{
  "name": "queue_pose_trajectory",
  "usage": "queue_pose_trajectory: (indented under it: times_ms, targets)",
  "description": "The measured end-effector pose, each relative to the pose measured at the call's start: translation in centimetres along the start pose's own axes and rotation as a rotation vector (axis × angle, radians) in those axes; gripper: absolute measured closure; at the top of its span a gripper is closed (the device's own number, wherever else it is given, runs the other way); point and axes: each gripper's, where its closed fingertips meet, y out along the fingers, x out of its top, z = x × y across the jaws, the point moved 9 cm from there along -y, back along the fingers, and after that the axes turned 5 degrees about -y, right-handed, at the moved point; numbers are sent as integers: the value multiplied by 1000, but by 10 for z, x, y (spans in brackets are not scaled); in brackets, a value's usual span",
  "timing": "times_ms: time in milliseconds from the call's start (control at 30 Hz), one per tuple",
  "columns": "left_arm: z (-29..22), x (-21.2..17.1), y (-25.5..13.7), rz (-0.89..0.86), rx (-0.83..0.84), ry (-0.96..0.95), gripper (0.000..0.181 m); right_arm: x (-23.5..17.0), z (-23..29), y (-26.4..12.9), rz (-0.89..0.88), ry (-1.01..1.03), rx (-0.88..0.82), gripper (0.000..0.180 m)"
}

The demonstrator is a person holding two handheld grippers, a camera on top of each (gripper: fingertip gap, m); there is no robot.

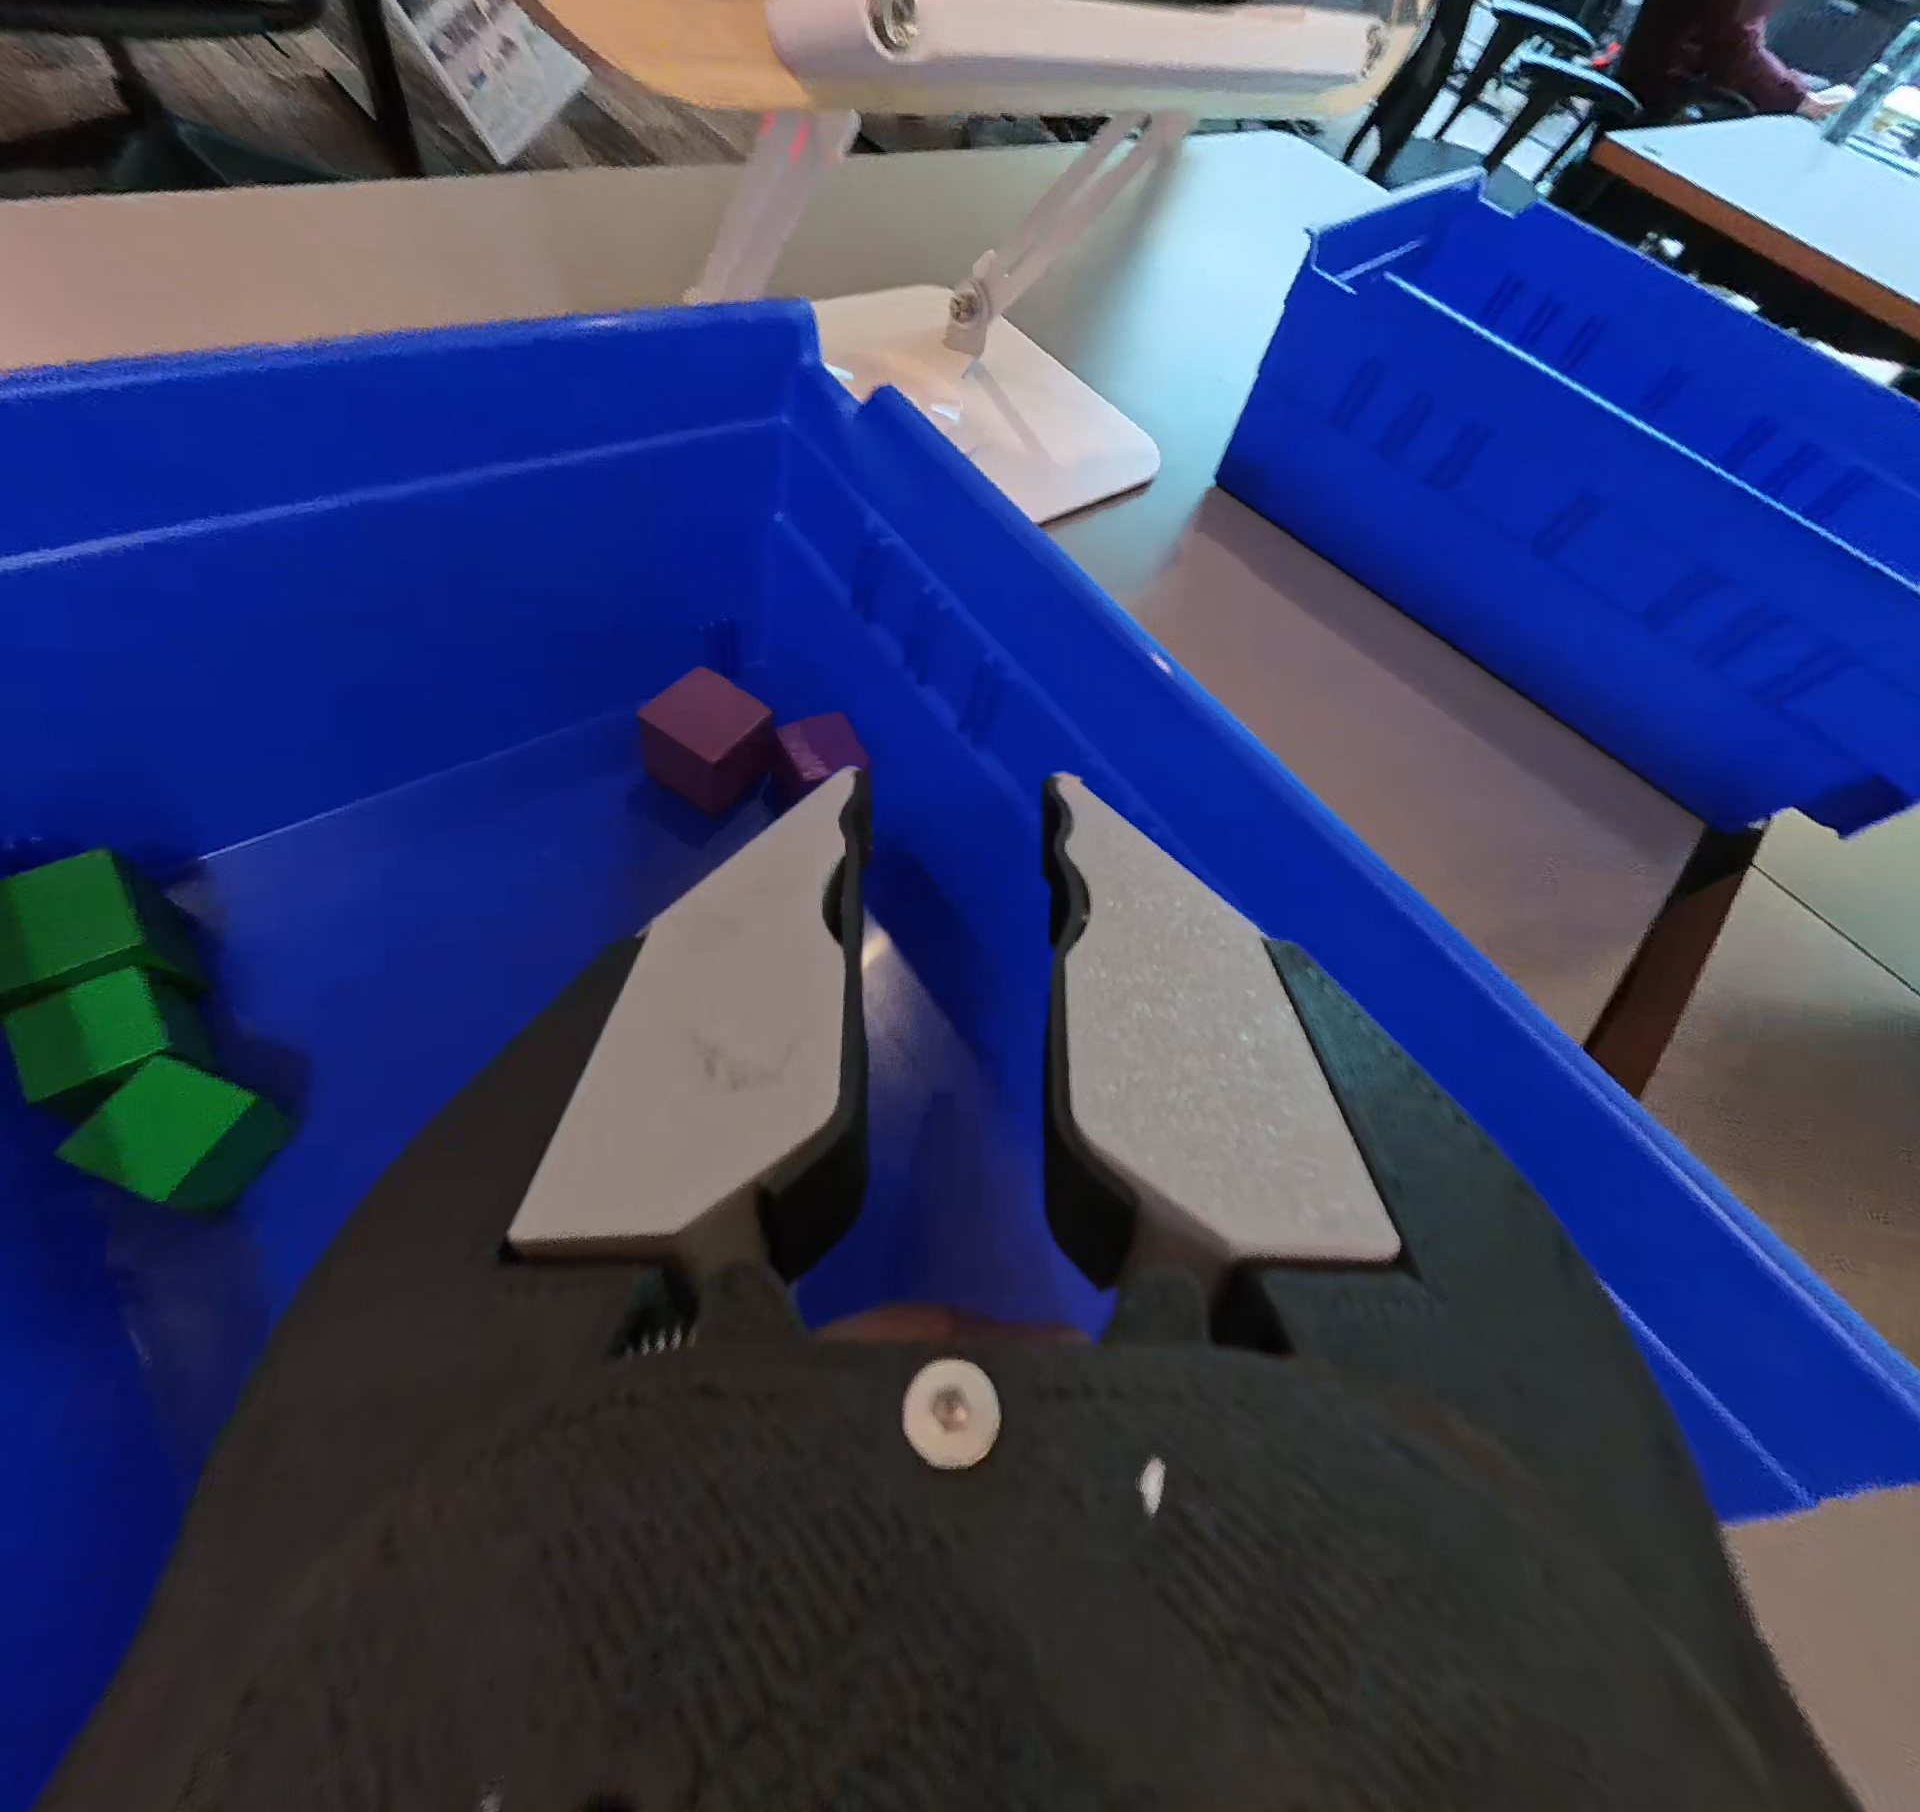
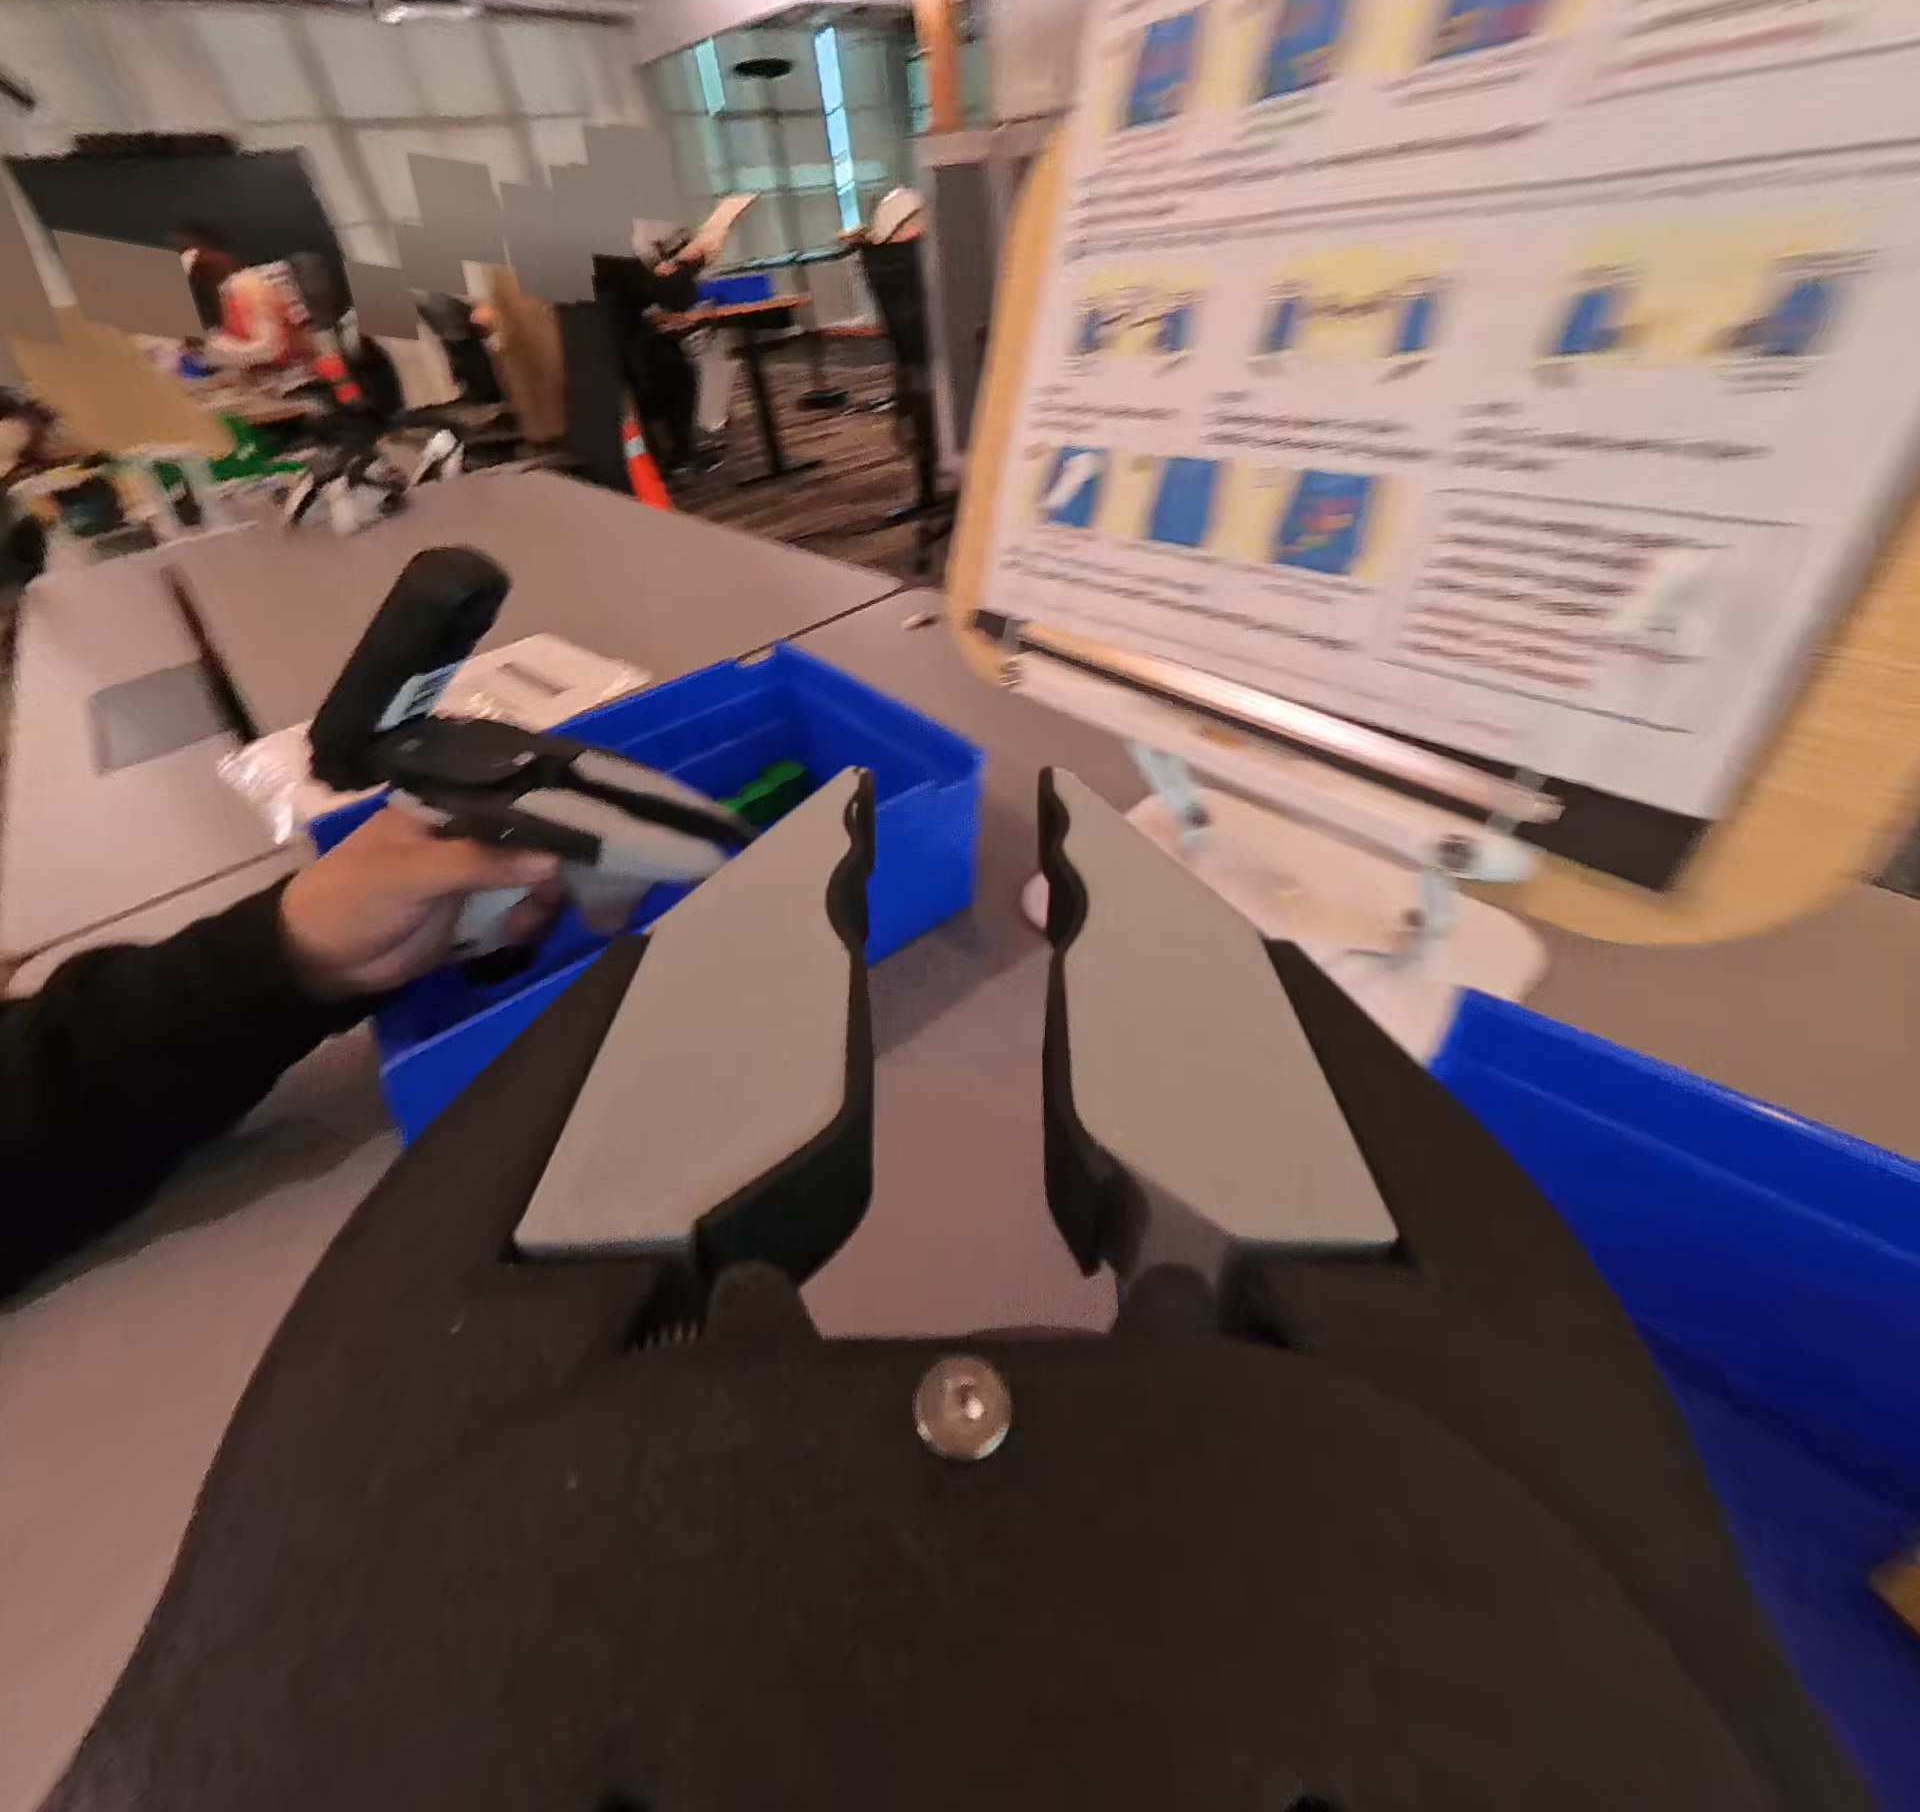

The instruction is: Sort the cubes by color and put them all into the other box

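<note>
My left gripper (image 1: 954, 788) is open and empty inside a blue box (image 1: 436, 536), near its right wall. Two purple cubes (image 1: 709, 736) lie in the far corner, just left of the left fingertip. Three green cubes (image 1: 114, 1024) lie together at the left. A second blue box (image 1: 1579, 474) stands to the right on the table. My right gripper (image 2: 954, 786) is open and empty above the grey table, between the two boxes. The right wrist view shows the left gripper (image 2: 582, 806) held by a hand inside the far box (image 2: 914, 827), with green cubes (image 2: 769, 788) beside it.
A white stand (image 1: 1018, 412) holding an instruction board (image 2: 1455, 328) sits on the grey table (image 1: 1351, 702) behind the boxes. A near blue box wall (image 2: 1704, 1222) is at lower right. People and desks stand in the background.
</note>
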Motion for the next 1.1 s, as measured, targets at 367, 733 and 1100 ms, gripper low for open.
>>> queue_pose_trajectory:
  times_ms: [367, 733, 1100]
  targets:
    - [7, 1, -1, -10, 105, -5, 144, -100, 54, 89, 383, -150, -101, 151]
    - [5, 0, 1, 11, 121, 21, 140, -146, 35, 105, 551, -102, -123, 137]
    - [0, -1, 5, 54, 195, 114, 137, -159, 28, 110, 578, -6, -98, 136]
